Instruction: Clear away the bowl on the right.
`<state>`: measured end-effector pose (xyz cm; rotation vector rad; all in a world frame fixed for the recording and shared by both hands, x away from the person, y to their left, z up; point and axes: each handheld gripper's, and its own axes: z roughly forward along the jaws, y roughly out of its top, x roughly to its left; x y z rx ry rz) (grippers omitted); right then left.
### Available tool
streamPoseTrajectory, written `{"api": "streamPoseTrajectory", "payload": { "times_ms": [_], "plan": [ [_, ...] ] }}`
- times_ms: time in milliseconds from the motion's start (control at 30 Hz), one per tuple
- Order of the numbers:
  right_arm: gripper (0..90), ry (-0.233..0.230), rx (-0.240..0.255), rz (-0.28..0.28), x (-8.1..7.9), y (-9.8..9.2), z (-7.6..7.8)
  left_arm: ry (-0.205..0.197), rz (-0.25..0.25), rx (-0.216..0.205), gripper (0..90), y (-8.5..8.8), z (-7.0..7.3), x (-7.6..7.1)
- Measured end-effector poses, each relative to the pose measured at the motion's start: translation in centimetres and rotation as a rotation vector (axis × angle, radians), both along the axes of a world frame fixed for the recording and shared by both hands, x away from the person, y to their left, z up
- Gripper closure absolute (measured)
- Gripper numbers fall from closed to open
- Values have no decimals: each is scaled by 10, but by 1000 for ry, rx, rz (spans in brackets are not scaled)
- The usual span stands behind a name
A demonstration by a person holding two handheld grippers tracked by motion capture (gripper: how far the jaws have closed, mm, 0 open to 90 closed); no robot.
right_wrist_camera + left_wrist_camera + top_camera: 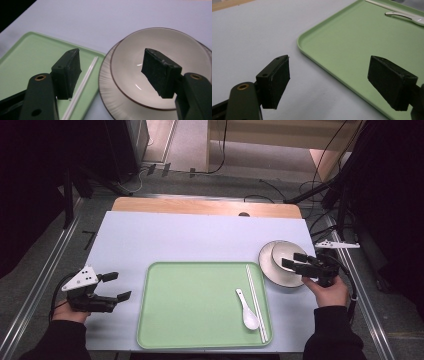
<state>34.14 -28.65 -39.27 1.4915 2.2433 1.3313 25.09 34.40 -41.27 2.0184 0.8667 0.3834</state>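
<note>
Work in hand: the right gripper reaches for the bowl, which sits inside the plate at the right of the surface, just beside the tray's right edge.
Right gripper: jaws spread wide and holding nothing; in the right gripper view one jaw hangs over the bowl's hollow and the other outside its near rim, over the gap toward the tray. That straddle looks chosen to pinch the bowl's wall. Whether a jaw already touches the rim I cannot tell.
Left gripper: jaws wide apart and empty, low beside the tray's left edge, well apart from the dishes. It probably waits there to stay out of the way or to steady the tray.
Tray: green, mostly bare in the middle and left, which leaves room for the bowl and plate.
Chopsticks: a white pair laid lengthwise along the tray's right side, tidy and parallel to the rim.
Spoon: white, just left of the chopsticks, bowl end toward the person.
Likely next need: close on the rim firmly, since glazed ceramic may slip, and lift straight so the plate underneath is not dragged.
</note>
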Motion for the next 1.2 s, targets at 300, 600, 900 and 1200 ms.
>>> {"api": "streamPoseTrajectory", "payload": {
  "times_ms": [300, 600, 900, 1200],
  "plan": [
    [333, 5, 23, -86, 3, -25, -9, 2, 2, -1, 179, -1, 0, 1],
    [351, -2, -20, -186, 12, -38, -24, 3, 4, 3, 179, -1, 0, 1],
    [372, 36, -15, -268, 24, -50, -47, 4, 2, 3, 179, -2, -1, 1],
    [502, 54, -35, -273, 37, -42, -61, 4, 3, 4, 180, -1, -1, 1]
  ]
}}
